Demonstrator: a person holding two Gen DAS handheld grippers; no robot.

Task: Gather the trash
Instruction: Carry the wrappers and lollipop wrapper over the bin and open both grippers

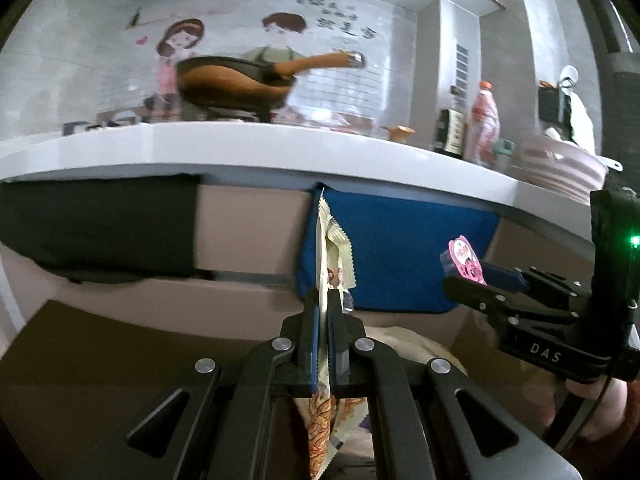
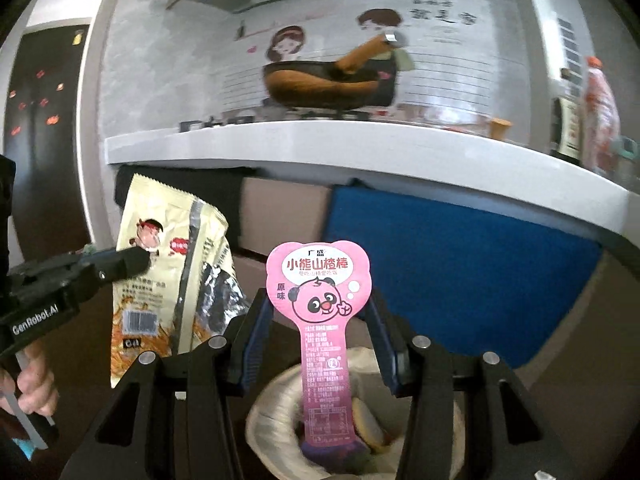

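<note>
From the left wrist camera, the left gripper (image 1: 323, 320) is clamped tight on a cream snack wrapper (image 1: 334, 248), which stands edge-on between the pads: its long axis runs upward from the fingertips, with the printed tail hanging below. Off to the right, the right gripper (image 1: 460, 270) carries a pink wrapper (image 1: 464, 260), level with it and well apart. Behind both lies the white counter edge (image 1: 280, 152); a pale rim shows just beyond and below the left fingers, too hidden to identify from here. From the right wrist camera, the right gripper (image 2: 320, 320) stands fairly wide, its pads against the edges of the pink bear-shaped wrapper (image 2: 320, 280), whose long handle-like tail points straight down. Directly below that tail sits the lined trash bin (image 2: 272, 412), already holding some scraps — so this hand looks nearer the drop. The left gripper (image 2: 136, 260) with its cream wrapper (image 2: 160, 272) is off to the left of the bin and would likely need to come across first.
</note>
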